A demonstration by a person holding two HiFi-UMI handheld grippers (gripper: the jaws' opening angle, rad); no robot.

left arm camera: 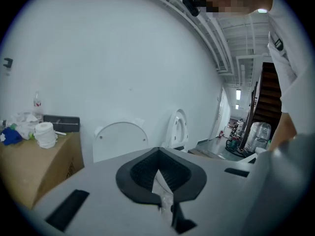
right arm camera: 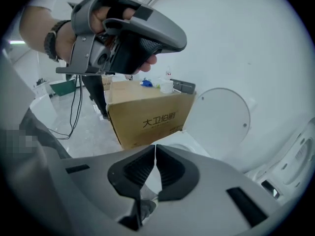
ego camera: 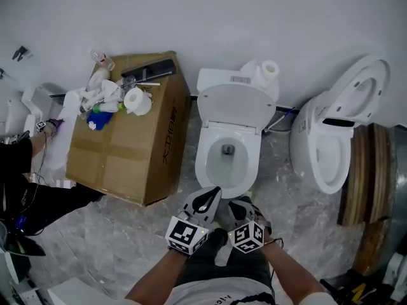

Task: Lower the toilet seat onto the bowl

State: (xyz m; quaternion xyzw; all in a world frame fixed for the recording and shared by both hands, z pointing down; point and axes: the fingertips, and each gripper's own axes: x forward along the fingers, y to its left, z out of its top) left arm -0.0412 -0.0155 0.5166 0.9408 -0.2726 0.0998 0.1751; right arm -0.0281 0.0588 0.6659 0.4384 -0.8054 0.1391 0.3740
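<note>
At the far left of the head view, a cardboard box (ego camera: 127, 145) stands on the floor against the wall. It serves as a makeshift bench, its top crowded with a toilet paper roll (ego camera: 137, 100), bottles and other odds and ends. Just right of it stands the toilet. The toilet seat (ego camera: 230, 107) is tipped up and back against the tank (ego camera: 219, 78), where its own lean holds it, so the bowl (ego camera: 202, 164) lies open below. Seat and lid read as one white panel, and I cannot separate them.

The person stands directly before the bowl's front edge, with both tools held low and close together, short of the rim. The left gripper (ego camera: 206, 199) points toward the bowl. In its own view its jaws are closed tip to tip on nothing, with the upright panel (left arm camera: 120, 139) ahead. The right gripper (ego camera: 240, 208) sits just beside it, its jaws likewise pressed together and empty (right arm camera: 155, 154), aimed at the same panel. I judge this a ready stance: the lowering has not begun, and one tool must reach the panel's top edge to tip it forward.

Further right, a second toilet (ego camera: 324, 145) leans aside near some wooden discs (ego camera: 362, 176), apart from the task.
</note>
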